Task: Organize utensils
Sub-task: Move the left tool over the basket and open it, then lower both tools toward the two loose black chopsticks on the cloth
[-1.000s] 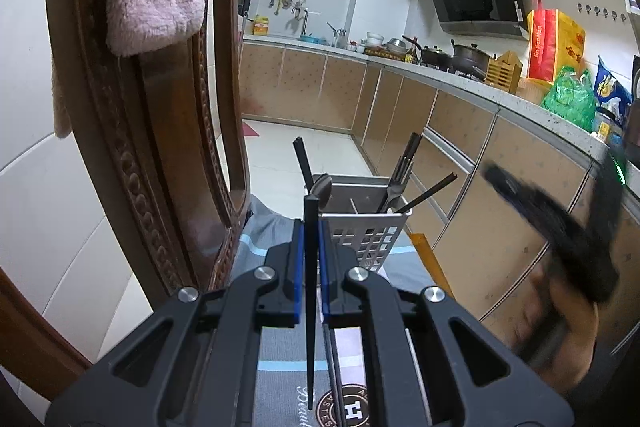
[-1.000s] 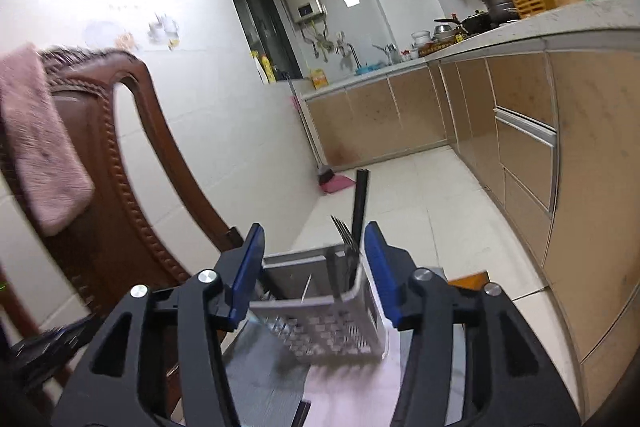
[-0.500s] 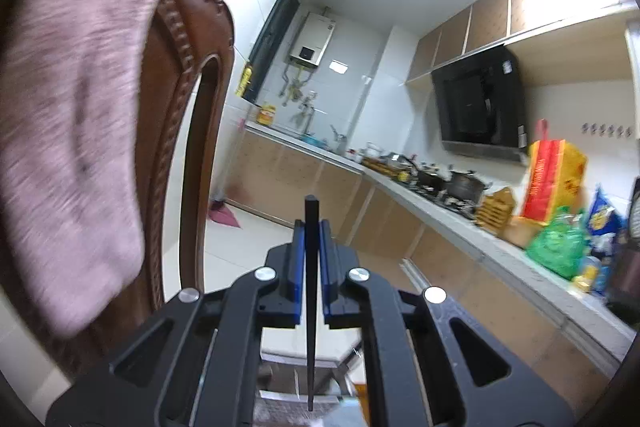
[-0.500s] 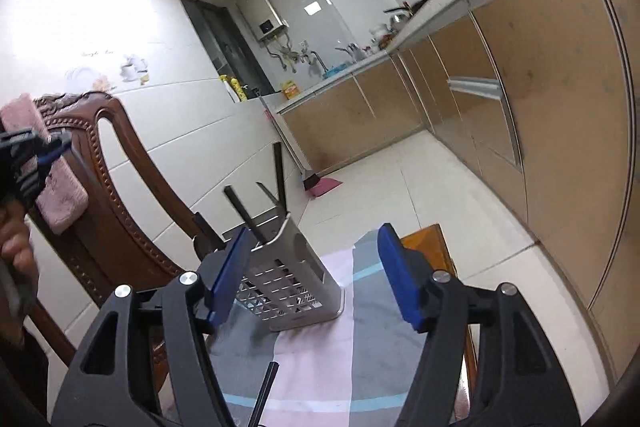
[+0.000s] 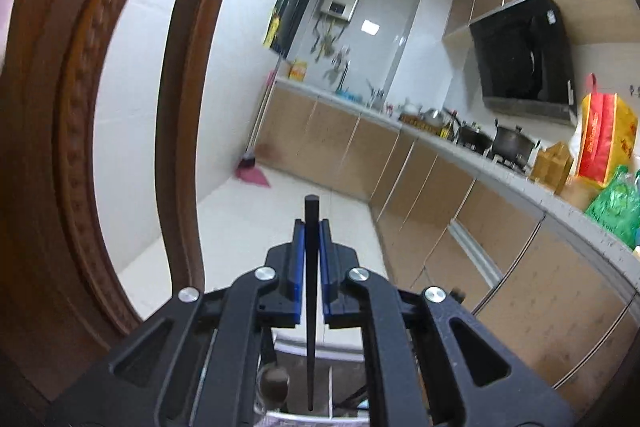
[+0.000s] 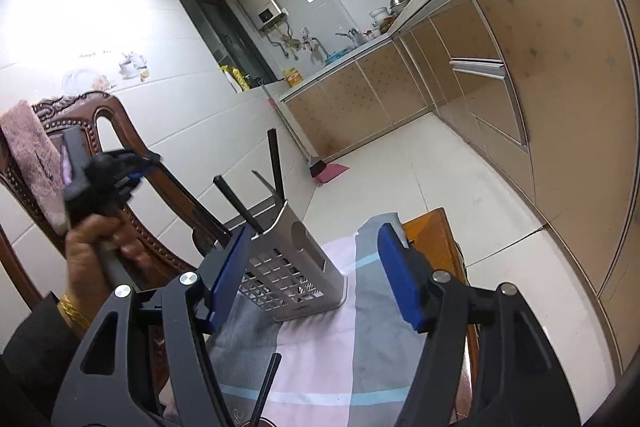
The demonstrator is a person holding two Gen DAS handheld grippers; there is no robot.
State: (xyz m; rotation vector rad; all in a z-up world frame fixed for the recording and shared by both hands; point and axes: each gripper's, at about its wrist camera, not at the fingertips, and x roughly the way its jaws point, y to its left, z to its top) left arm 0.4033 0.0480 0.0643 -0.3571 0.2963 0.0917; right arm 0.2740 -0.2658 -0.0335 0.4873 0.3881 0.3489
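Observation:
My left gripper (image 5: 310,227) is shut on a black chopstick (image 5: 310,291) that stands upright between its blue pads. Below its tip shows the white rim of the utensil caddy (image 5: 344,349). In the right wrist view a hand holds the left gripper (image 6: 108,179) up at the left, and the chopstick (image 6: 188,199) slants down toward the perforated white caddy (image 6: 288,267). Black handles (image 6: 276,163) stick up out of the caddy. My right gripper (image 6: 315,233) is open just in front of the caddy, its pads pressing on nothing. Another black chopstick (image 6: 266,387) lies on the cloth.
A carved wooden chair (image 5: 80,147) with a pink towel (image 6: 28,155) stands close on the left. The striped cloth (image 6: 340,347) covers a small wooden table whose edge (image 6: 432,227) shows at the right. Kitchen cabinets (image 5: 440,187) run along the right, and a pink dustpan (image 6: 330,173) lies on the floor.
The left gripper has carried its chopstick sideways past the chair back to above the caddy. The right gripper first sank and opened a little wider, then held still.

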